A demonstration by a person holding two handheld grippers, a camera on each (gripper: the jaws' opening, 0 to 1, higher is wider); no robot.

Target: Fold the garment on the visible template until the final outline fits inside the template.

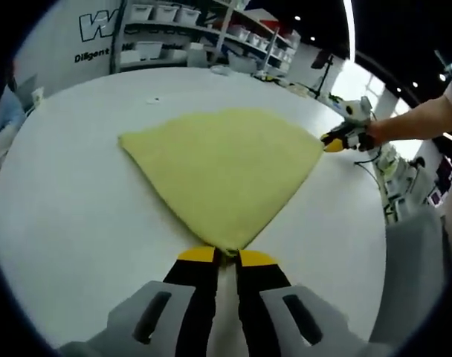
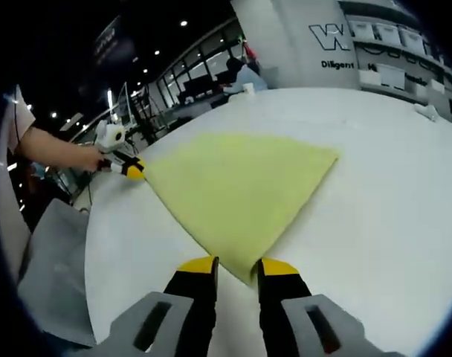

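A yellow cloth (image 1: 222,167) lies flat on the round white table (image 1: 77,223), folded into a fan-like wedge. In the left gripper view its near corner sits between the yellow tips of my left gripper (image 1: 227,256), which is shut on it. My right gripper (image 1: 336,140), held by a hand, meets the cloth's right corner there. In the right gripper view the cloth (image 2: 241,190) narrows to a point pinched between the jaws of my right gripper (image 2: 239,265). The left gripper (image 2: 131,169) grips the far left corner, with a person's arm behind it.
Shelves with white bins (image 1: 174,15) and a wall with lettering (image 2: 345,41) stand beyond the table. A grey chair (image 2: 51,260) is beside the table's edge. A small white item (image 2: 427,111) lies near the far rim.
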